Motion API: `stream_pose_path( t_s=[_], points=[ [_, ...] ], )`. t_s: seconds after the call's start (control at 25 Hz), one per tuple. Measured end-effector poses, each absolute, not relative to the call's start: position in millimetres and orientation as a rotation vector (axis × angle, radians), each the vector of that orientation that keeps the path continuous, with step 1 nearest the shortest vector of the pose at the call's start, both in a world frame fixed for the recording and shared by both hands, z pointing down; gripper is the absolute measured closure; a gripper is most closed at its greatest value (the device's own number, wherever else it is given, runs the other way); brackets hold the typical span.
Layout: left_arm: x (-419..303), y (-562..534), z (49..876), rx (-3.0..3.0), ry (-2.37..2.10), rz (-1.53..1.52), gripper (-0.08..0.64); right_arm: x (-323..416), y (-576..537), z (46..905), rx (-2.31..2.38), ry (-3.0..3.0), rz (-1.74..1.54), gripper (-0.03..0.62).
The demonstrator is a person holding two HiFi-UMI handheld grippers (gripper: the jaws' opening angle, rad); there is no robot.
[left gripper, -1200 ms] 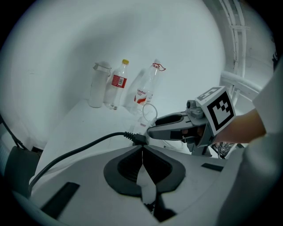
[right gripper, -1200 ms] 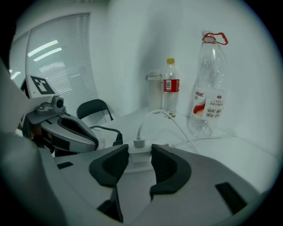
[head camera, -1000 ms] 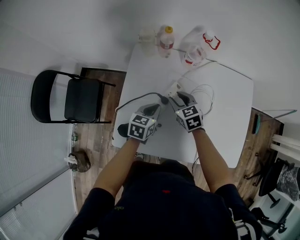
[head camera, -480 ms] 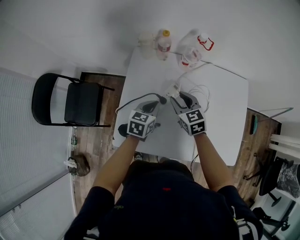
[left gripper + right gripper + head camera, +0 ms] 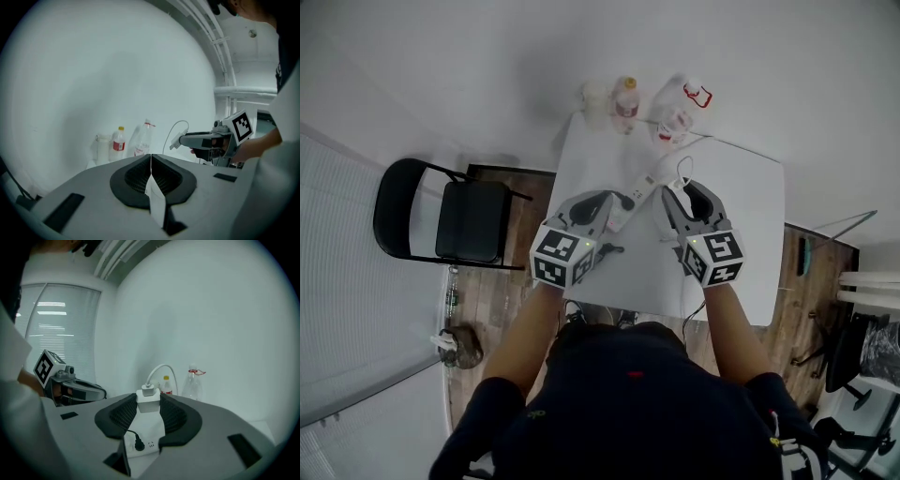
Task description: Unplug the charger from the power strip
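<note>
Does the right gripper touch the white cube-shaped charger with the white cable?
Touching. In the right gripper view, the right gripper presses the white cube-shaped charger between both pads.

charger (image 5: pixel 149 401): white block, unplugged, aloft | power strip (image 5: pixel 146 439): white, separate, below it

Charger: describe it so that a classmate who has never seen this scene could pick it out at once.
Over the white table, find the right gripper; the charger is the small white block between its jaws. Unlike the long power strip below it, which carries a black plug, it is squat and has a white cable looping from its top.
</note>
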State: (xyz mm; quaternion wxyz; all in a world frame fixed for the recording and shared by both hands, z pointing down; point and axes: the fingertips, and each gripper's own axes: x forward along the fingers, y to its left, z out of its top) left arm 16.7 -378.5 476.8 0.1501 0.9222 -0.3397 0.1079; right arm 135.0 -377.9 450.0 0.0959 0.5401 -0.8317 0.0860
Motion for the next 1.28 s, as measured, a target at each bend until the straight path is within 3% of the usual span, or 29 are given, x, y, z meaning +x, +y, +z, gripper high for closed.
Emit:
stream_pose_path(
  t_s=[0.6, 1.28],
  points=[
    [-63.2, -304.7, 327.3, 2.855, -1.105, 0.015, 0.537, 130.3, -274.0, 320.2, 1.829, -2.57, -0.026, 0.43],
    [-83.0, -298.4, 316.1, 2.883, -1.074, -0.052, 0.537, 112.7, -250.6, 300.2, 1.877, -2.524, -0.141, 0.43]
  ],
)
